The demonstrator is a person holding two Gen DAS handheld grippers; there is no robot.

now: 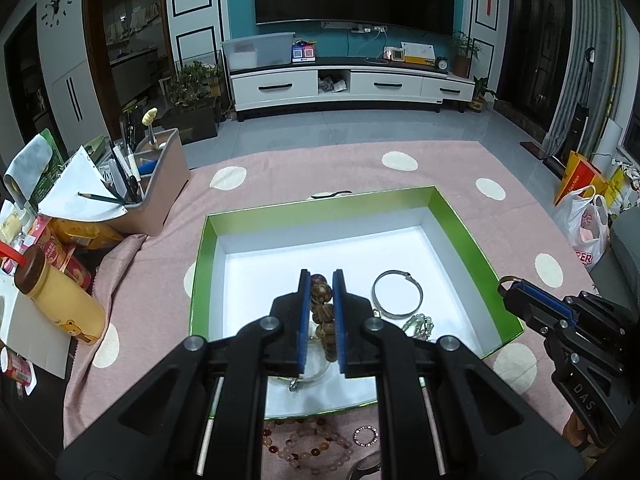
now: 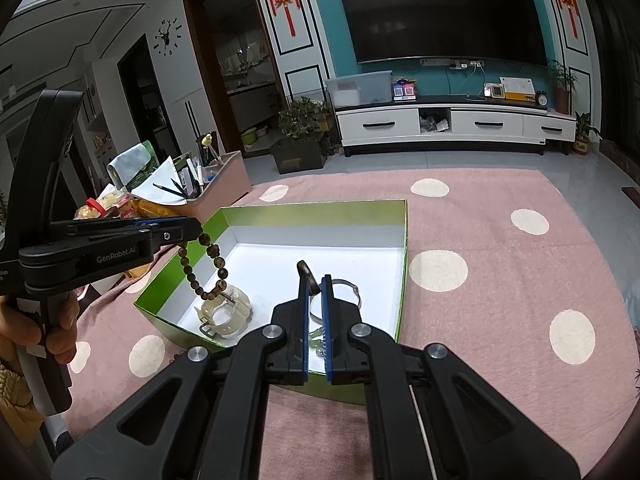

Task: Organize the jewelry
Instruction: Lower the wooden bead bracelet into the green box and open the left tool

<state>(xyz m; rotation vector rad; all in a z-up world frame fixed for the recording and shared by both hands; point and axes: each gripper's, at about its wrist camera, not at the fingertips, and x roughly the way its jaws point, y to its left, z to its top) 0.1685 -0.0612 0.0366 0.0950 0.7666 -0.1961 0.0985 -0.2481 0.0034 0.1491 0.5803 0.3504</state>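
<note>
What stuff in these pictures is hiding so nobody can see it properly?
- Left view: the pale green trinket in the green-walled white box is half covered by the left tongs.
- Left view: the pink bead bracelet is cut off below.
- Right view: the dark ring in the right tongs shows no detail.

Box on the cloth-covered tabletop

The open box (image 1: 460, 224) sits on the tablecloth (image 1: 400, 172); inside lie a metal bangle (image 1: 396, 294) and a watch (image 2: 226, 312). A bead bracelet (image 1: 308, 446) lies before it, a desk organizer (image 1: 160, 184) to its left.
</note>
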